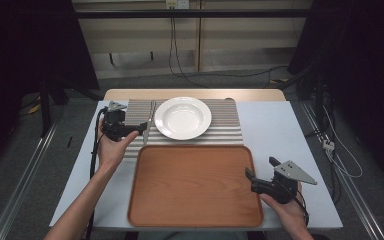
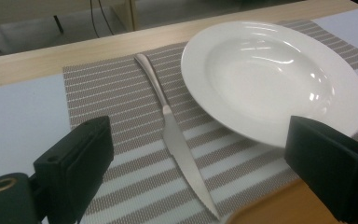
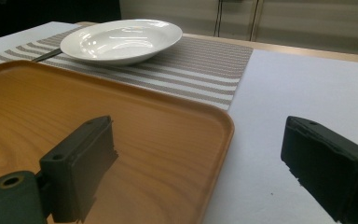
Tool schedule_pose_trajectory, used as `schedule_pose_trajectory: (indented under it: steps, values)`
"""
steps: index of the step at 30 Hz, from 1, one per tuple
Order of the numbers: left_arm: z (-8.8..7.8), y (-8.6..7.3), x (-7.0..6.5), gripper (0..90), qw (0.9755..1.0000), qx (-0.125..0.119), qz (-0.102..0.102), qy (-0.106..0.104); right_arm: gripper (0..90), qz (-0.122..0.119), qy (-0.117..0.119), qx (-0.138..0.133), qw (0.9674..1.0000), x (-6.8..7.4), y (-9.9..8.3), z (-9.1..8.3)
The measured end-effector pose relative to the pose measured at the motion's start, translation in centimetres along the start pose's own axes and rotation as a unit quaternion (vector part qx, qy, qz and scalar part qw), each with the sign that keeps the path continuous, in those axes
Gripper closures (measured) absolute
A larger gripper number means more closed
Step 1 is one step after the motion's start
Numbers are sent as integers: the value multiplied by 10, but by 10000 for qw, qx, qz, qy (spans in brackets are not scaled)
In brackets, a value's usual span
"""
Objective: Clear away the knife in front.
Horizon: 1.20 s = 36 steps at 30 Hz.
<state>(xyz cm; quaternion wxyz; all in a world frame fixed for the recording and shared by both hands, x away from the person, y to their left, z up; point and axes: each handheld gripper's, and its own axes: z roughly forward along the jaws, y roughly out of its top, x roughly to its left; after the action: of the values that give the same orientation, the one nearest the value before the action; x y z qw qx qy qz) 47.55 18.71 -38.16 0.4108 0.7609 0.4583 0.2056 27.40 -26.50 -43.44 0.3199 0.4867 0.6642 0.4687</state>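
A white deep plate [image 1: 183, 117] [image 2: 272, 79] [image 3: 121, 40] rests on a grey striped placemat [image 1: 225, 127] [image 2: 121, 126] [image 3: 200, 70]. A steel knife [image 1: 147, 127] [image 2: 177, 140] lies on the mat just left of the plate, its blade pointing toward me. My left gripper [image 1: 142, 127] [image 2: 209, 172] hovers open over the knife's blade. In front of the mat sits an empty wooden tray [image 1: 195, 185] [image 3: 51, 121]. Over the tray's right rim my right gripper [image 1: 260, 169] [image 3: 200, 172] stands open with nothing between its jaws.
The white tabletop [image 1: 275, 130] [image 3: 298, 93] has free room to the right of the mat and tray. A light wooden strip [image 1: 195, 94] [image 2: 37, 60] runs along the table's far edge. Cables [image 1: 177, 55] hang and trail on the floor behind the table.
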Motion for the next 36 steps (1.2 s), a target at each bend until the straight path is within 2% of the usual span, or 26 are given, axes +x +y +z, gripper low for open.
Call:
schedule_pose_trajectory:
  steps: [1,5,12,15,17,18,19,21,22,24,26,29,32,36]
  values:
    - [7,5,2,86,10000,86,12,15,93,0,4,8,10000,0,0,0]
    - [15,12,5,112,9999,143,33,28,93,0,11,28,10000,0,-1,1]
    - [28,26,7,131,9998,143,42,149,93,-38,27,2,10000,1,0,-1]
    - [35,32,10,143,9995,235,88,189,93,-51,51,5,10000,2,0,-1]
    - [42,36,14,187,9992,326,91,194,93,-56,47,9,10000,2,0,-1]
    - [45,38,15,187,9988,396,92,271,93,-58,52,7,10000,2,0,-1]
    - [47,40,17,152,9989,372,18,268,93,-56,59,3,10000,2,0,-1]
    - [52,45,22,171,9988,420,-10,239,93,-50,50,4,10000,1,0,-1]
    - [58,48,24,173,9985,436,14,329,93,-39,45,2,10000,1,0,-1]
    - [61,49,25,204,9983,476,14,337,93,-37,44,14,10000,1,0,-1]
    - [69,51,28,217,9976,591,-64,341,93,-23,45,35,10000,1,0,0]
    - [82,51,32,250,9971,623,-117,414,93,-31,43,38,10000,1,0,0]
    - [98,49,37,300,9957,744,-347,428,93,-19,36,43,10000,-1,-1,0]
    - [108,46,38,347,9946,917,-347,343,93,14,33,37,10000,-2,-1,-1]
